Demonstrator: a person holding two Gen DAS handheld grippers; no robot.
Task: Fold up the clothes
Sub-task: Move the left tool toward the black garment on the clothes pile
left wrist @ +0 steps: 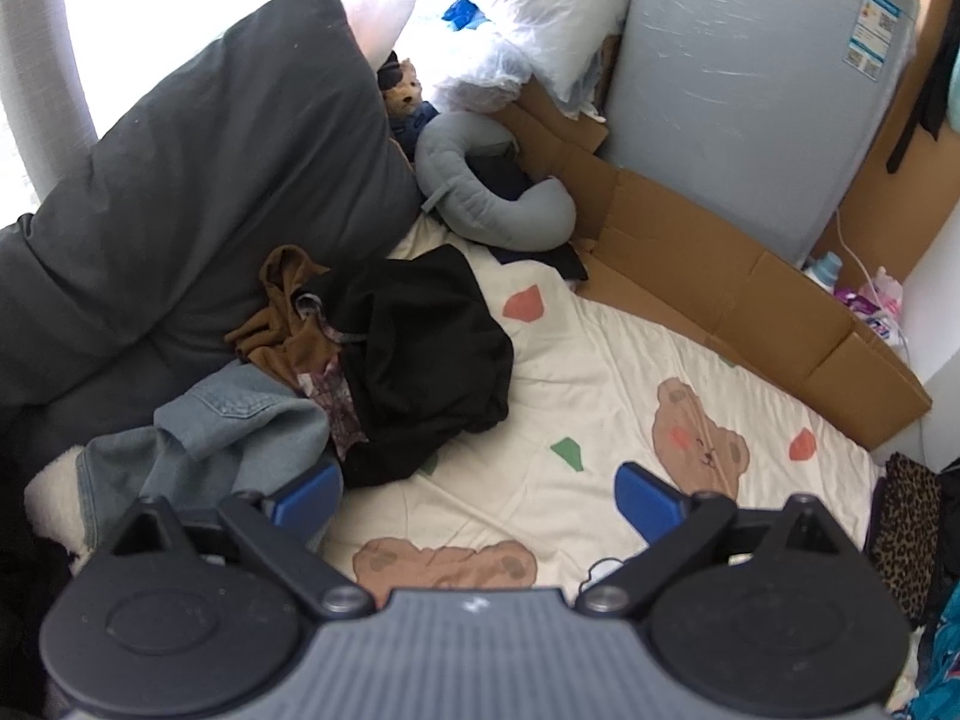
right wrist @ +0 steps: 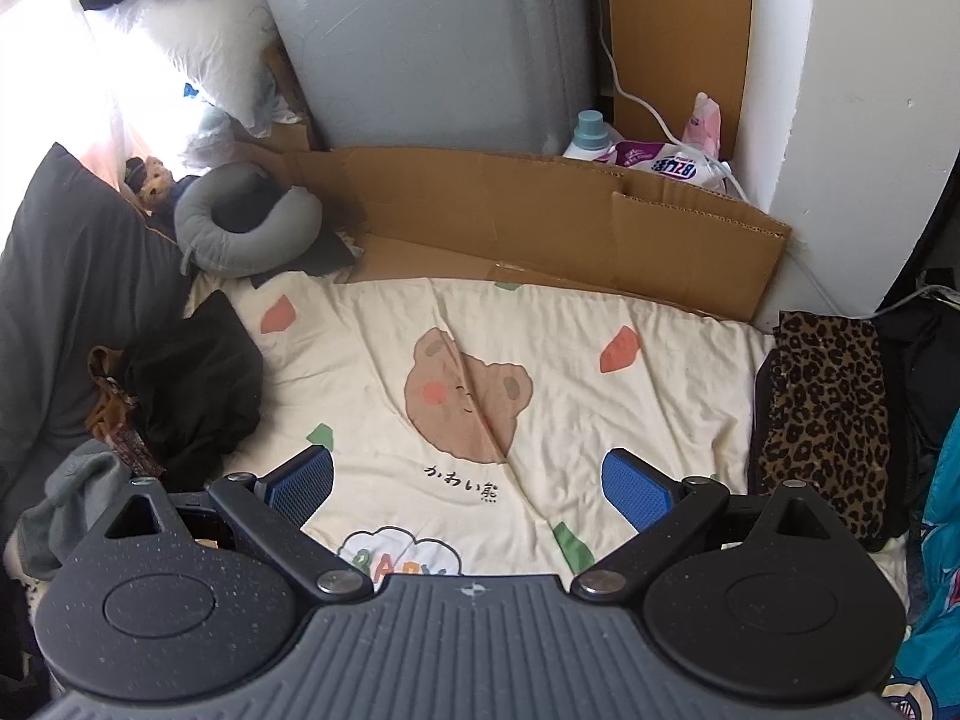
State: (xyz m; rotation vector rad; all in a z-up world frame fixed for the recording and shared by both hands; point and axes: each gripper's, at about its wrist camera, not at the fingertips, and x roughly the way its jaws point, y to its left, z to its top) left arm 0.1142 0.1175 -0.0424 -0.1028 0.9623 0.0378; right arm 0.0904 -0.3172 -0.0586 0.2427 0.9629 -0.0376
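A heap of unfolded clothes, black garment topmost, lies on the bear-print sheet against the dark grey pillow. The left gripper and right gripper hang over the sheet, both spread wide, grasping nothing.

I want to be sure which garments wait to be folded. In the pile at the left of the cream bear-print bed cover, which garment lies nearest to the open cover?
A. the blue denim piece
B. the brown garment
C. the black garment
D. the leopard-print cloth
C: the crumpled black garment spreads onto the cream bear-print bed cover, while the brown garment and blue denim piece lie behind and beside it.
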